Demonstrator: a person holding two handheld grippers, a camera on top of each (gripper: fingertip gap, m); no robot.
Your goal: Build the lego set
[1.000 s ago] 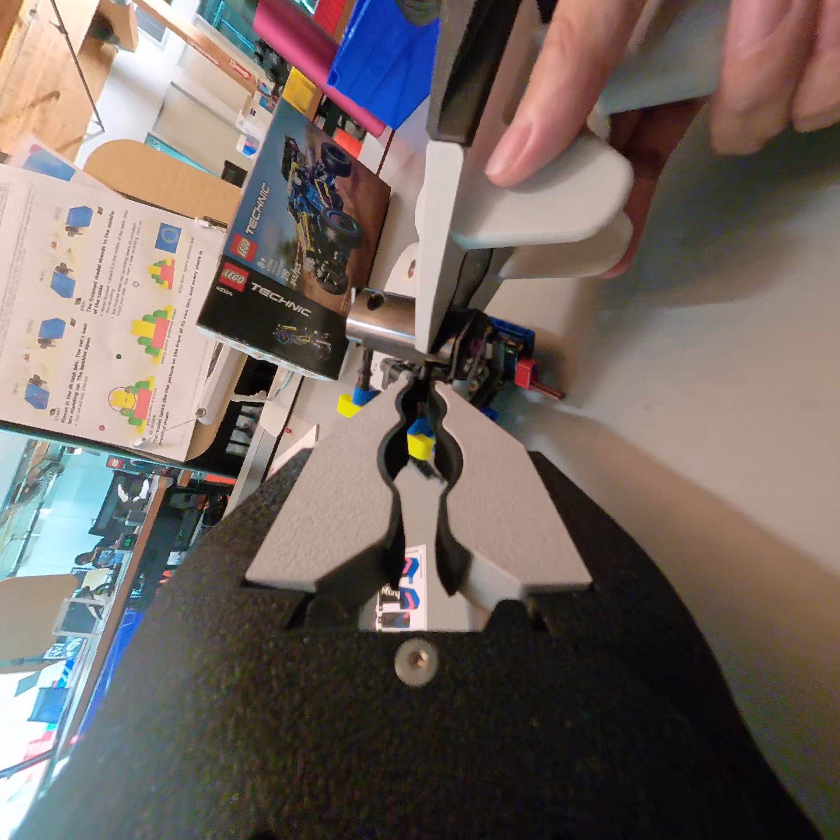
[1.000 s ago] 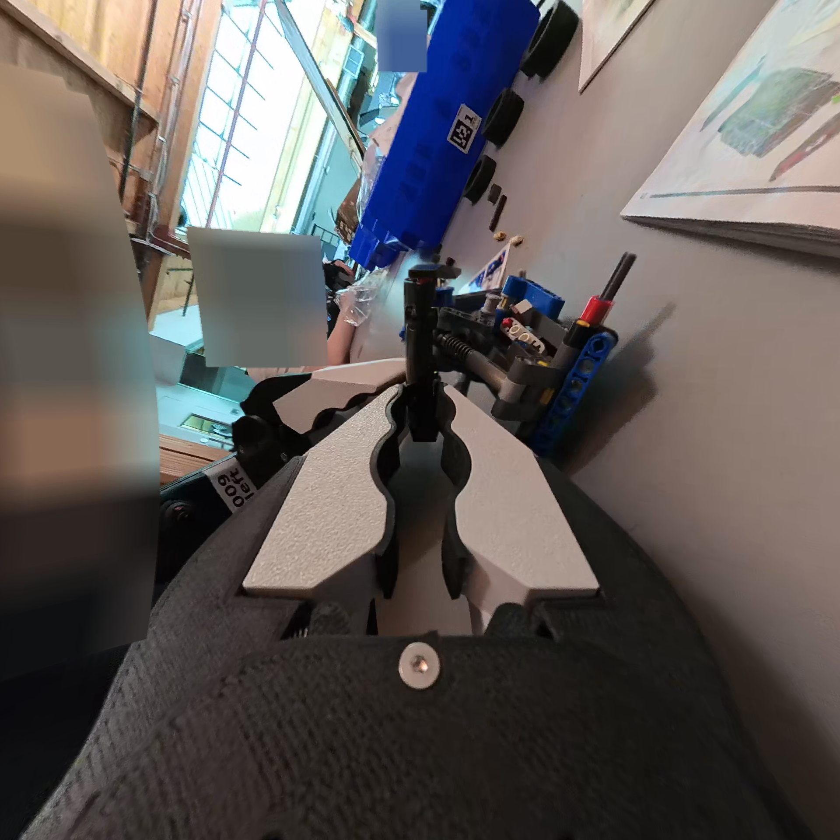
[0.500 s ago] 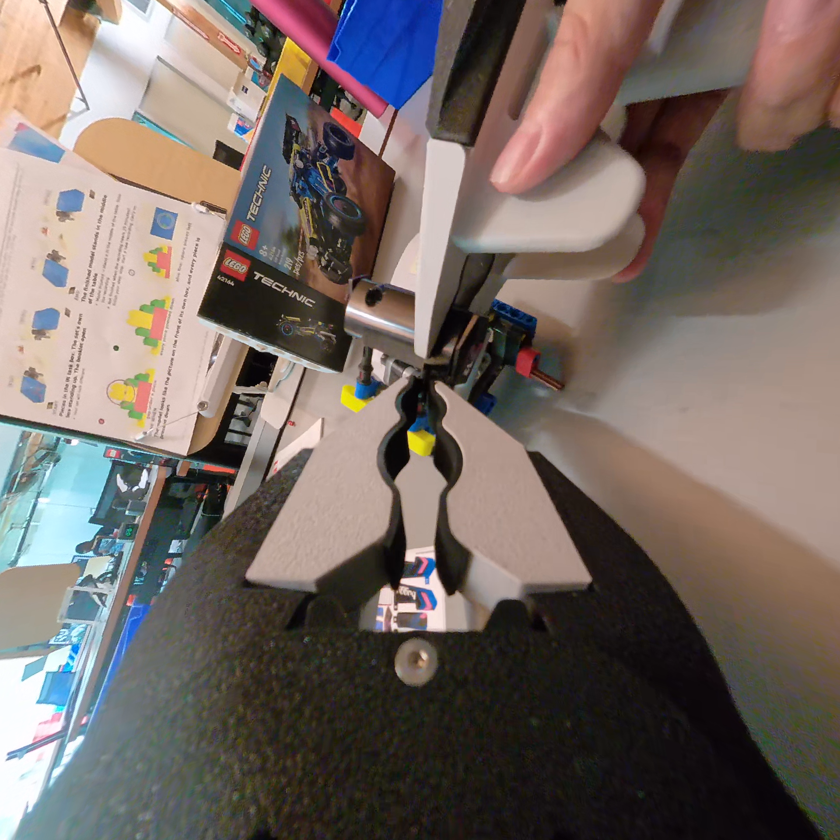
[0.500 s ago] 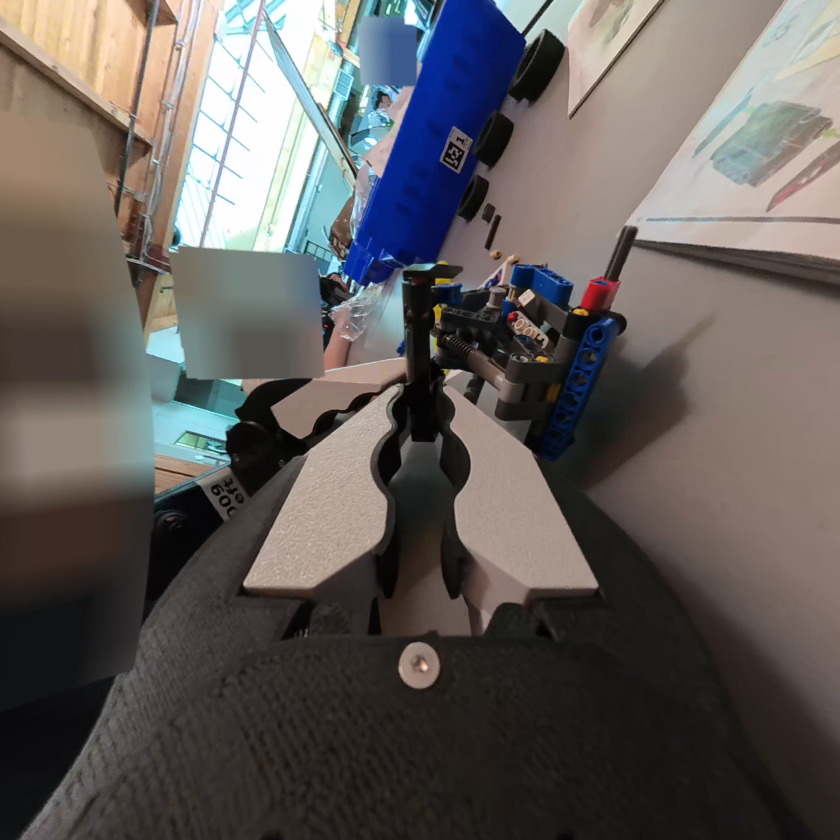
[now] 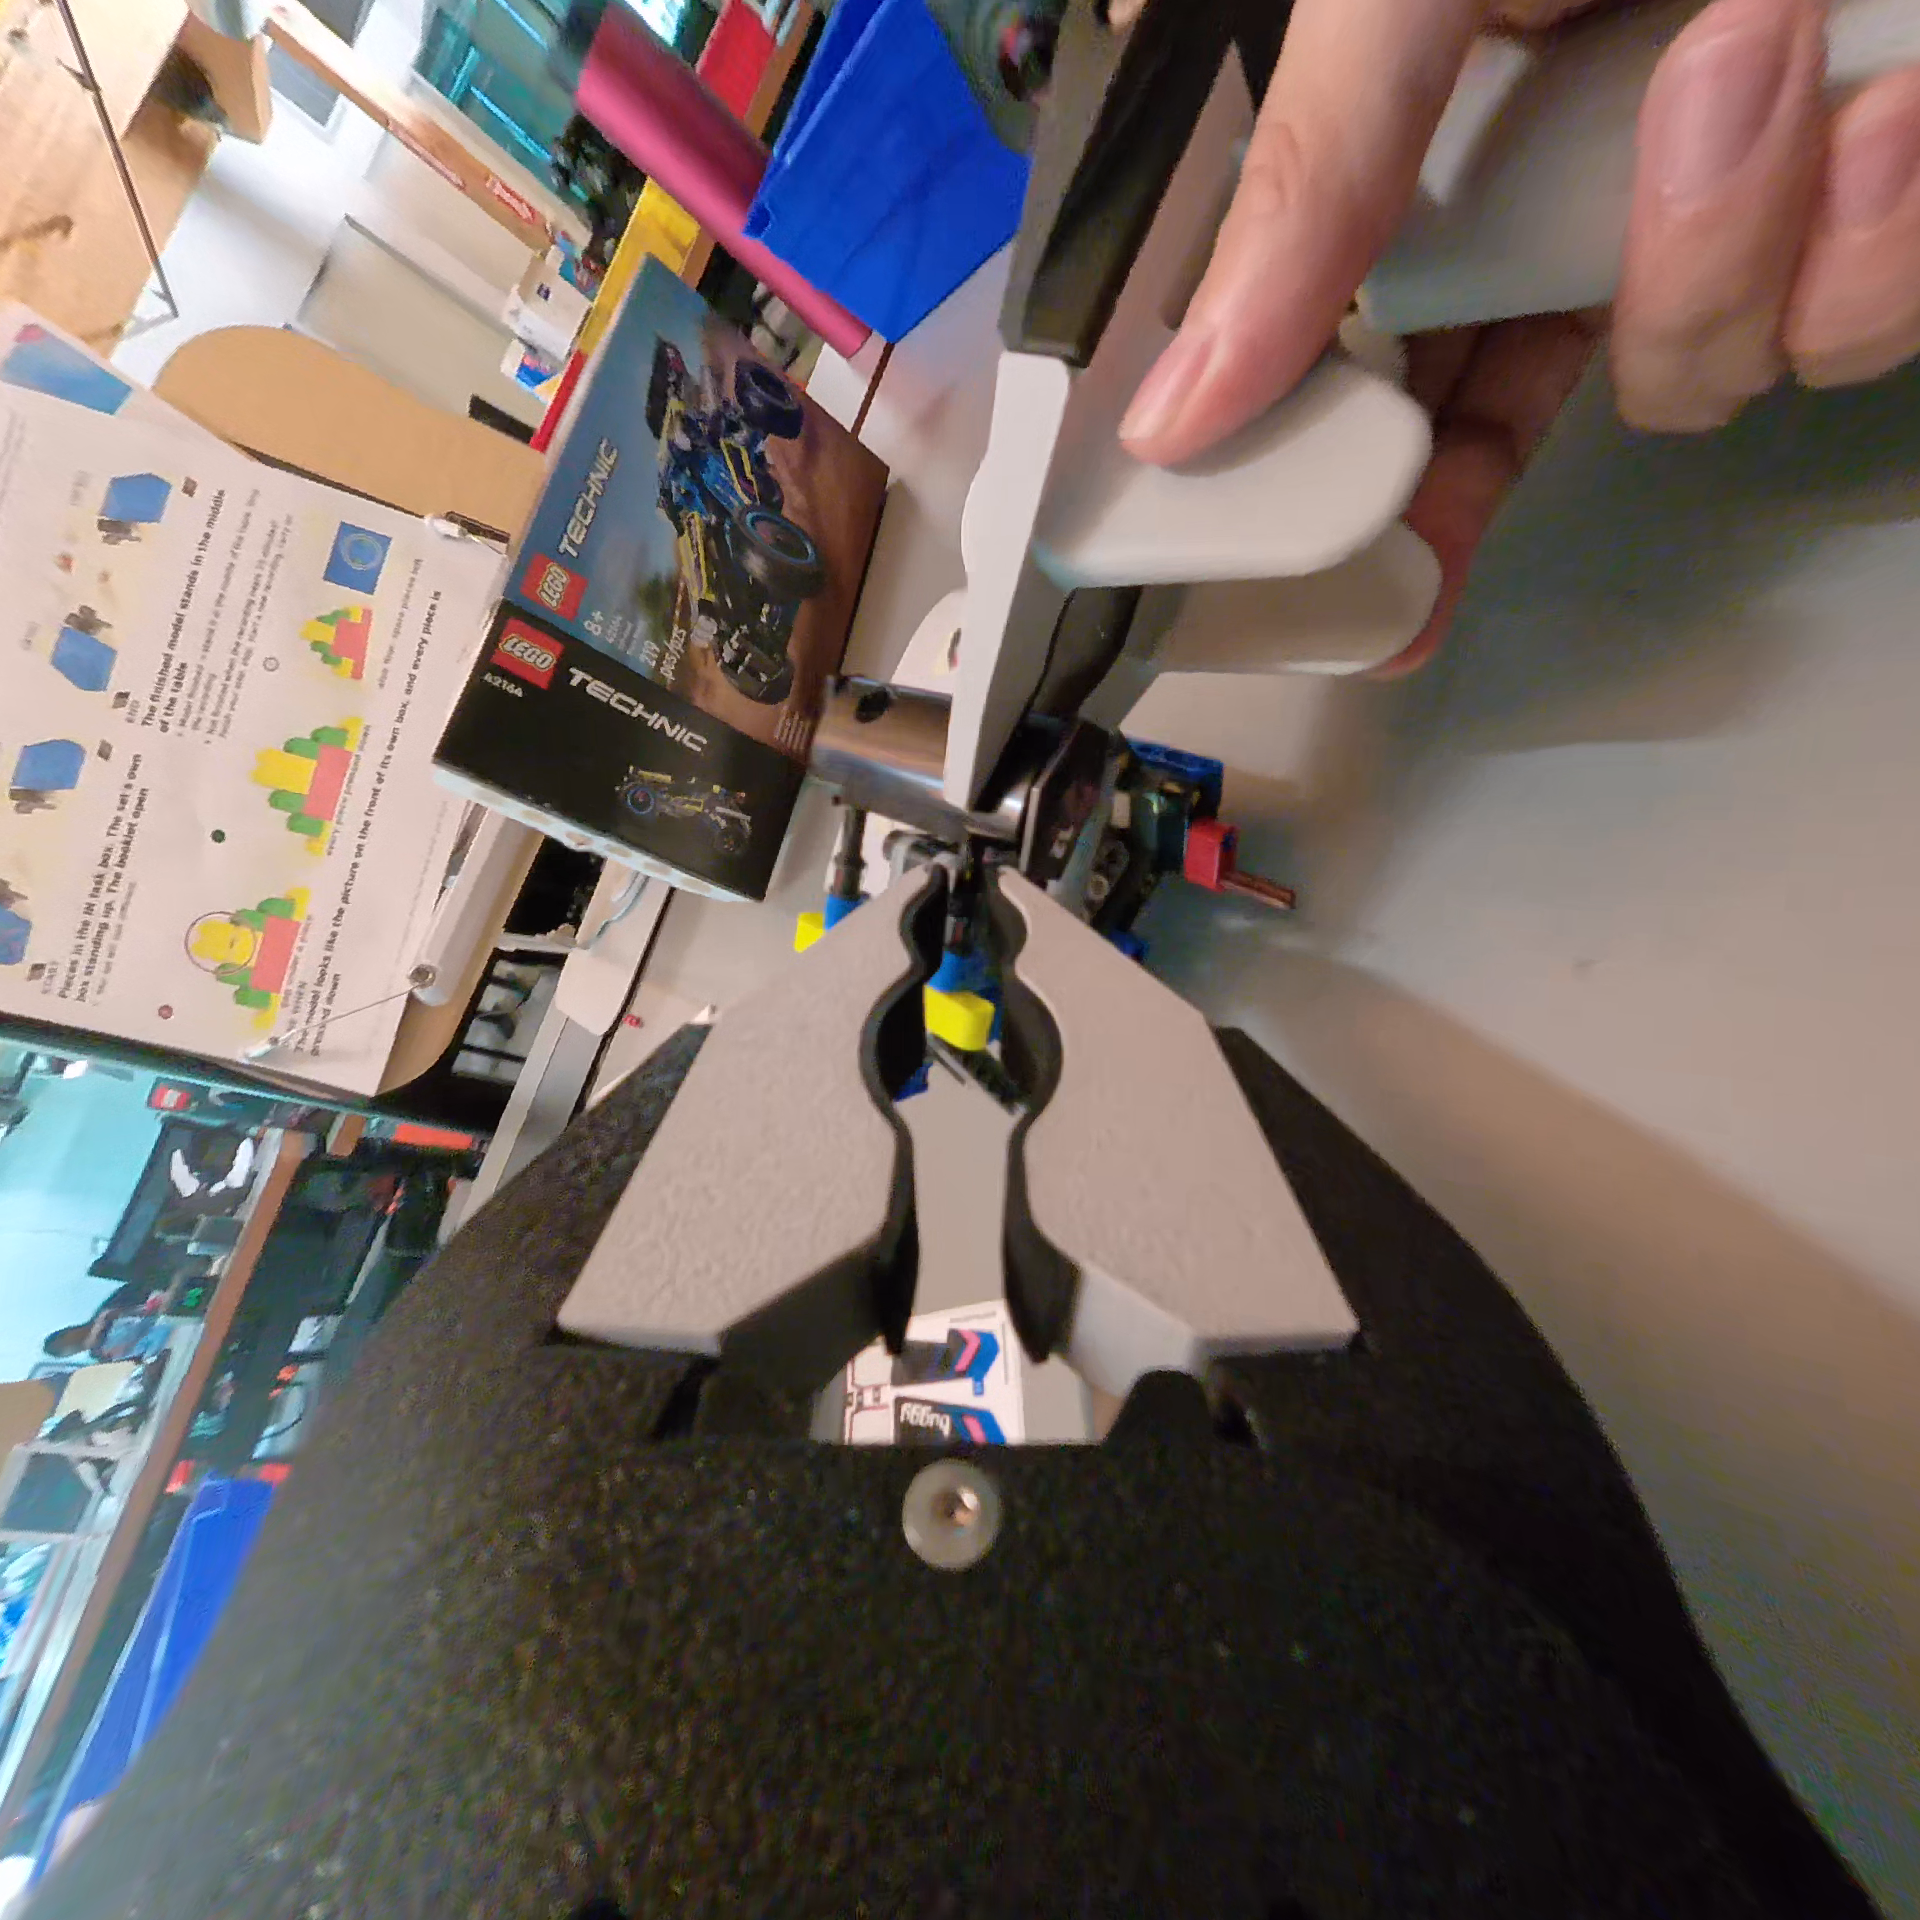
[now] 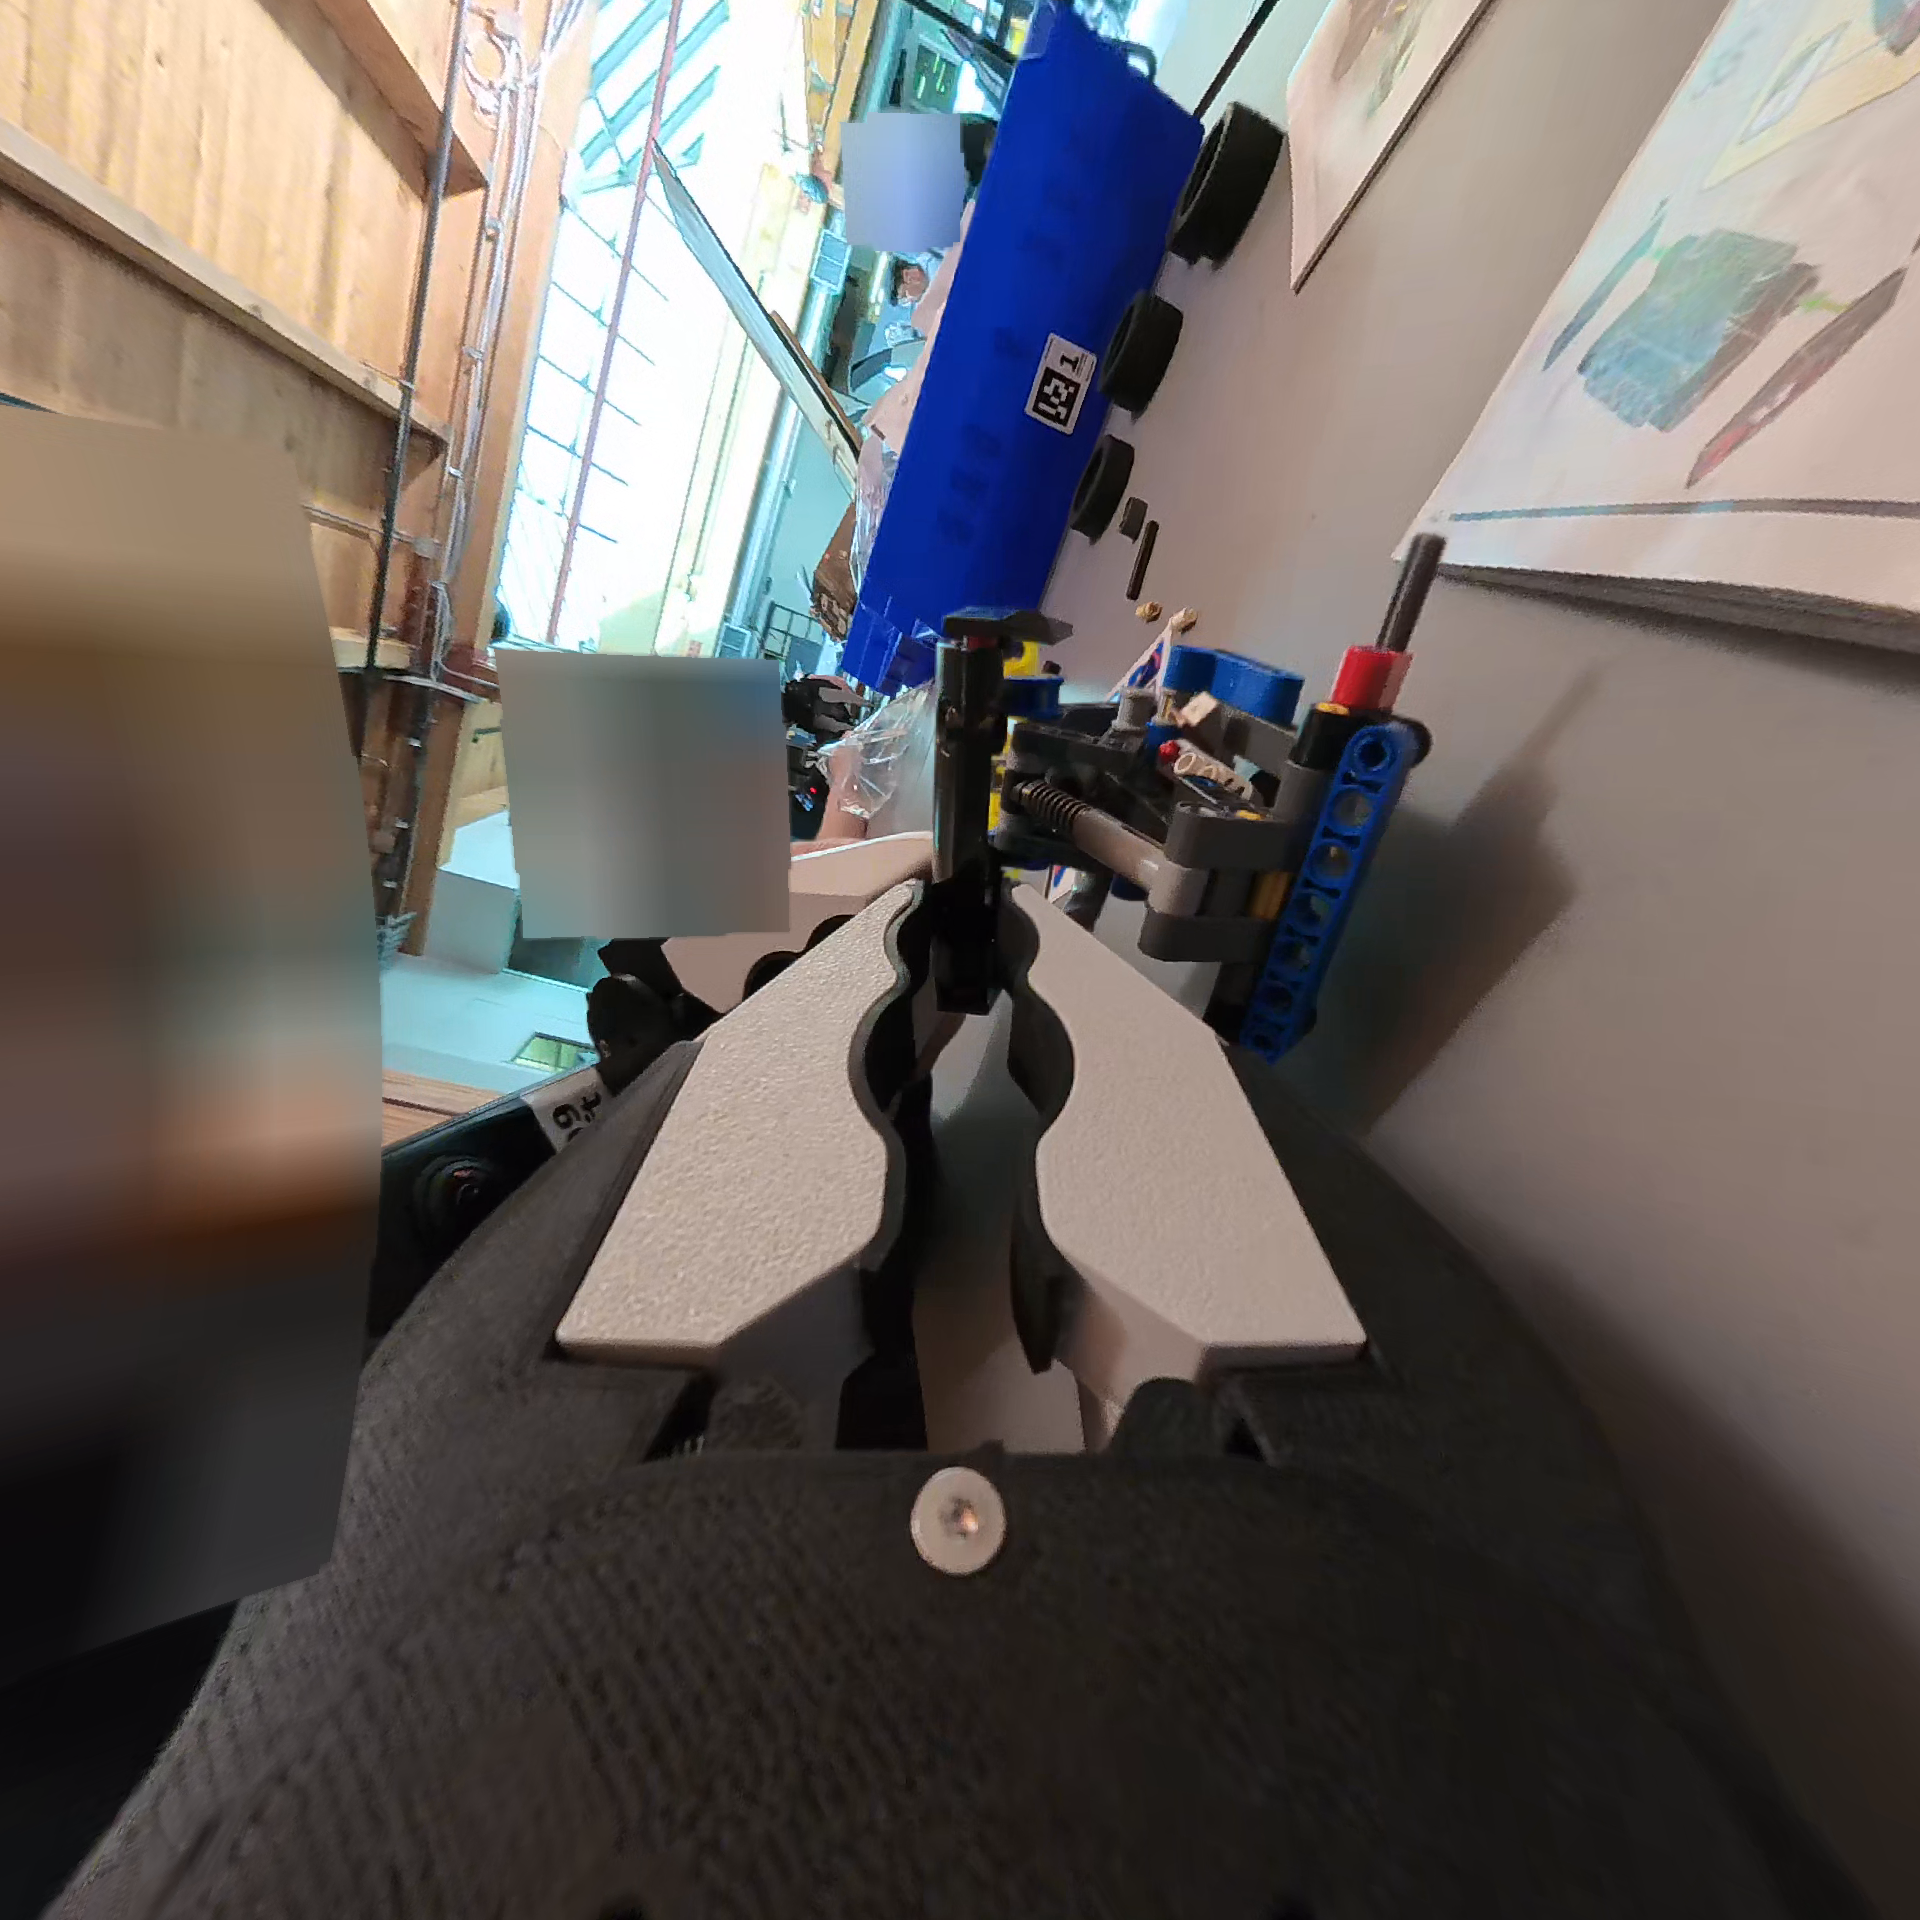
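Toy set box (image 5: 665, 613), instruction sheet (image 5: 208, 727), blue bin (image 6: 997, 416)

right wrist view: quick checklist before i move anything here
1. Right gripper shut on the black upright piece, fingertips on both its sides: ok.
2. Brick model resting against the grey table: ok.
3. Left gripper tips nearly together at the model; pinching a part: cannot tell.
4. Booklet apart from the model: ok.
5. Loose wheels well away from both grippers: ok.
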